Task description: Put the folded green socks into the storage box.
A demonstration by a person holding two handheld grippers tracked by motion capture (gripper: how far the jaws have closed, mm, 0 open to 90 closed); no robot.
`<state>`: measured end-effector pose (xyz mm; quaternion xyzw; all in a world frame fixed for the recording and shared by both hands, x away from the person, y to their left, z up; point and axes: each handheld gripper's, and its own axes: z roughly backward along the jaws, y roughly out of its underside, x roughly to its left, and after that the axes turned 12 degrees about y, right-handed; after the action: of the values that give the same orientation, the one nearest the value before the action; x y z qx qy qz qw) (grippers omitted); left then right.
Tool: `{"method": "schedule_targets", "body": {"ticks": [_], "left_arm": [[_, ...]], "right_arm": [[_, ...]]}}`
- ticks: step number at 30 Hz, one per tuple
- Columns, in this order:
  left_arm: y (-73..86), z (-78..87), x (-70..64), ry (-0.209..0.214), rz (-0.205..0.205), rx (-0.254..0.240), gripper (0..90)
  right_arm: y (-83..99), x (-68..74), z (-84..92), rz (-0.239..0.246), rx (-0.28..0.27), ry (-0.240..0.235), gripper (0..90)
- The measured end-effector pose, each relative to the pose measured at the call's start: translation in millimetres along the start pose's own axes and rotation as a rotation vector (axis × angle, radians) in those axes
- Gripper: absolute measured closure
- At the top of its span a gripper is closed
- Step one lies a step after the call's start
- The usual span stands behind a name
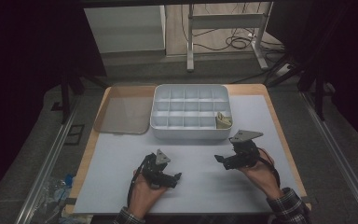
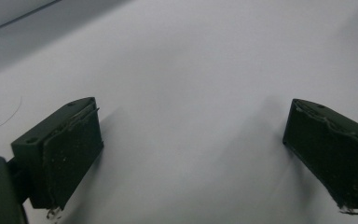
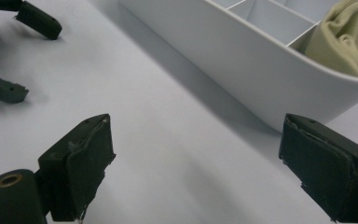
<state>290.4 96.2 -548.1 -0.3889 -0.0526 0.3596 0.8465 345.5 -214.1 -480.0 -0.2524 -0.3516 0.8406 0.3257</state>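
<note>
Olive cloth [image 1: 223,121]: soft, crumpled, in the corner cell of white plastic divided tray [image 1: 161,126], just beyond right claw [image 1: 221,161]. Both claws gape empty; left claw [image 1: 177,179] over matte desk [image 1: 121,158].

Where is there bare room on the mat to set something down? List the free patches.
The white mat is bare left of the left gripper, between it and the right gripper, and right of the divided tray. It is crowded along the far edge, where tray and lid sit side by side.
</note>
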Motion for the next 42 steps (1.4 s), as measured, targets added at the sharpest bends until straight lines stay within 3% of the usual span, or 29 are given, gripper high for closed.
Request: {"method": "schedule_targets", "body": {"ticks": [17,42], "left_arm": [[0.0,0.0,0.0,0.0,0.0,-0.001,4.1],[0.1,0.0,0.0,0.0,0.0,-0.001,4.1]], "right_arm": [[24.7,22.1,0.0,0.008,0.003,-0.055,9.0],[50.1,47.4,-10.9,0.063,0.053,-0.054,9.0]]}}
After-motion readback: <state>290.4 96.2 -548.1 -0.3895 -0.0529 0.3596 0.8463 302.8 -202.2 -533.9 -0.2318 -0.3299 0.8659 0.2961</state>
